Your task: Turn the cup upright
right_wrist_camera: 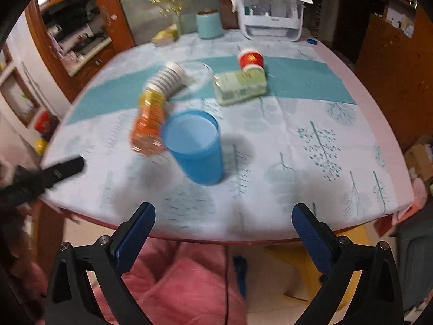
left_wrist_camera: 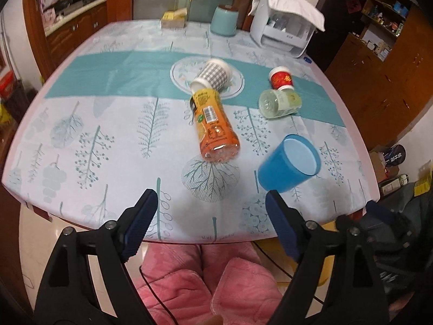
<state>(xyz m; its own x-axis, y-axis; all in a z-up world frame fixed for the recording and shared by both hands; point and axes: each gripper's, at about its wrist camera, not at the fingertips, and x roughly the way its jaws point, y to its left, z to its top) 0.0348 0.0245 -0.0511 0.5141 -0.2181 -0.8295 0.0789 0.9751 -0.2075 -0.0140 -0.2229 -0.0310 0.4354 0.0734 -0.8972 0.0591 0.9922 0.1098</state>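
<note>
Blue cup (left_wrist_camera: 288, 163) stands tilted on bench (left_wrist_camera: 113, 124), mouth up, just beside orange bottle (left_wrist_camera: 212, 127). Left gripper (left_wrist_camera: 211, 205) & right gripper (right_wrist_camera: 223, 216): jaws wide open, holding nothing, near bench edge.

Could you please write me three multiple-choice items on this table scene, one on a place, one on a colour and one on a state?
1. What lies beside the blue cup?
A. orange bottle
B. kettle
C. book

2. What colour are the pads on the fingers?
A. red
B. blue
C. green

3. How does the right gripper stand?
A. shut on the cup
B. shut on nothing
C. open

Answers: 1 A, the bottle lies on its side next to the cup; 2 B, blue pads line the black fingers; 3 C, its fingers are spread wide with nothing between them.
</note>
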